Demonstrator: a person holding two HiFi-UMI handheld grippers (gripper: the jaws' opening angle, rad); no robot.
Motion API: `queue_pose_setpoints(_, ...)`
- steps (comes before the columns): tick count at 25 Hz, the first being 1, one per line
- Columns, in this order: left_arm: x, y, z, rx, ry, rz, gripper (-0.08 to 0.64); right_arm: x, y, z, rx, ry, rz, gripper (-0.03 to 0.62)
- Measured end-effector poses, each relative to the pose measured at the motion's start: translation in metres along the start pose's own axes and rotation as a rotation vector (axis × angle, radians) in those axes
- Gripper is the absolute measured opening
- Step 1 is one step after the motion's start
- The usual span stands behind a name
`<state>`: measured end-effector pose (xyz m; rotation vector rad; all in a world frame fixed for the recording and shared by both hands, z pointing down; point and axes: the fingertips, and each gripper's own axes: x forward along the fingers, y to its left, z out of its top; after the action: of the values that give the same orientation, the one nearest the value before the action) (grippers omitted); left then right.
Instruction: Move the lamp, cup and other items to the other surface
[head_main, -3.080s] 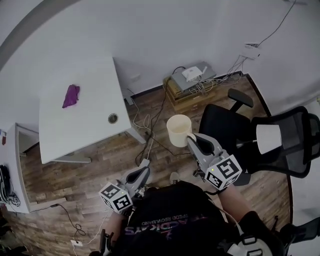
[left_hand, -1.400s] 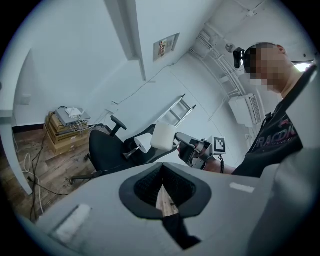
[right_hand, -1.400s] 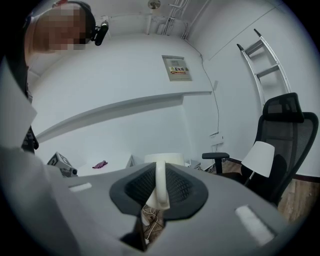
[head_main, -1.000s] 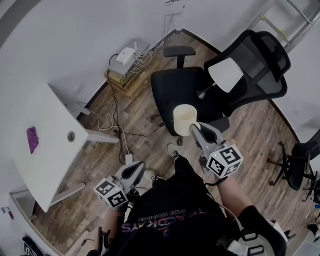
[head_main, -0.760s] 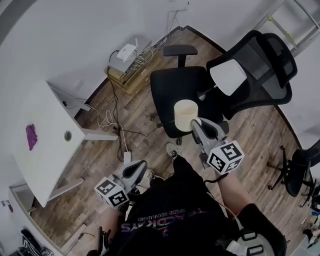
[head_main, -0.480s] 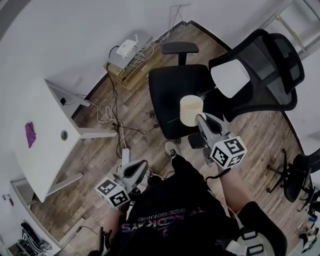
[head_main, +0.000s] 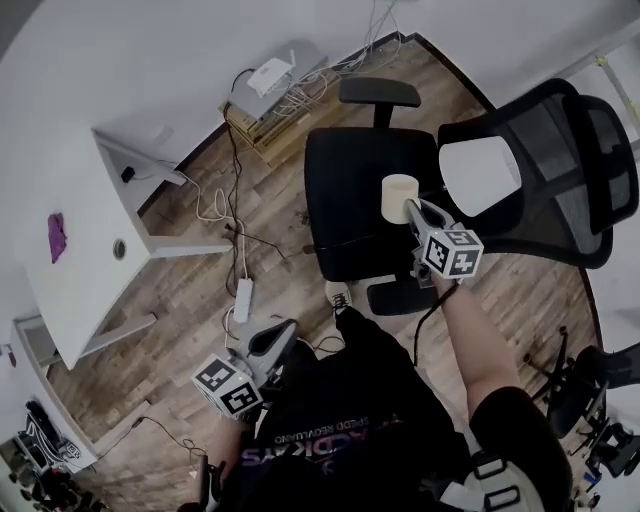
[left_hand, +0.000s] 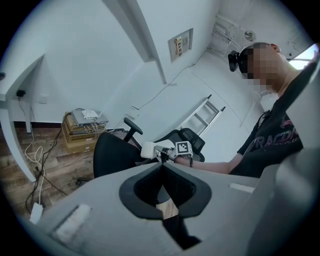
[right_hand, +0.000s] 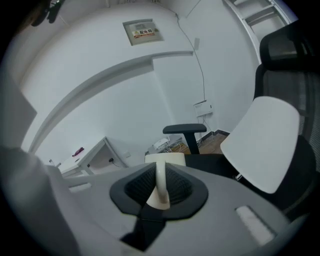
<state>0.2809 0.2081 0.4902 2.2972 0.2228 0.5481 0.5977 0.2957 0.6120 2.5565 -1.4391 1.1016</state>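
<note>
Cup (head_main: 400, 197): cream, carried by its handle over the black chair seat (head_main: 345, 180), just beside the lamp (head_main: 480, 175) — not yet set down.
Right gripper (head_main: 414, 209): clamped on the cup's handle.
Left gripper (head_main: 283, 330): jaws together, nothing between them.
Progress: lamp looks already moved; purple item (head_main: 56, 235) remains on the white table (head_main: 95, 270).
Change: cup sits lower and further over the seat than a second ago.

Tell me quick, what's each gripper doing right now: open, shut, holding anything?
Left gripper: closed, nothing between its jaws.
Right gripper: closed on the handle of the cup.
</note>
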Motion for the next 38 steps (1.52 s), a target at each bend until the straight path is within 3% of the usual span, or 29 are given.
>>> queue_pose_setpoints(8, -0.019, 0.015, -0.024, -0.098, -0.019, 0.2, -0.002, 0.119, -0.066, -0.039, 0.012, 0.162, -0.061, 0.051)
queue_pose_setpoints(13, -0.028, 0.022, -0.037, -0.139, 0.015, 0.28, -0.002, 0.159, -0.091, -0.067, 0.051, 0.234, -0.144, 0.051)
queue_pose_setpoints(24, -0.019, 0.034, -0.044, -0.156, 0.071, 0.27, 0.0, 0.164, -0.096, -0.097, 0.14, 0.217, -0.161, 0.051)
queue_pose_setpoints(27, -0.018, 0.037, -0.046, -0.155, 0.064, 0.254, -0.002, 0.153, -0.091, -0.12, 0.101, 0.277, -0.146, 0.052)
queue_pose_setpoints(29, -0.017, 0.039, -0.047, -0.152, 0.058, 0.245, 0.0, 0.146, -0.088, -0.134, 0.077, 0.323, -0.133, 0.089)
queue_pose_setpoints(33, -0.03, 0.042, -0.04, -0.15, 0.041, 0.23, -0.001, 0.133, -0.081, -0.155, 0.099, 0.408, -0.125, 0.107)
queue_pose_setpoints(38, -0.058, 0.049, -0.034, -0.162, -0.001, 0.211, -0.002, 0.115, -0.064, -0.174, 0.037, 0.579, -0.128, 0.114)
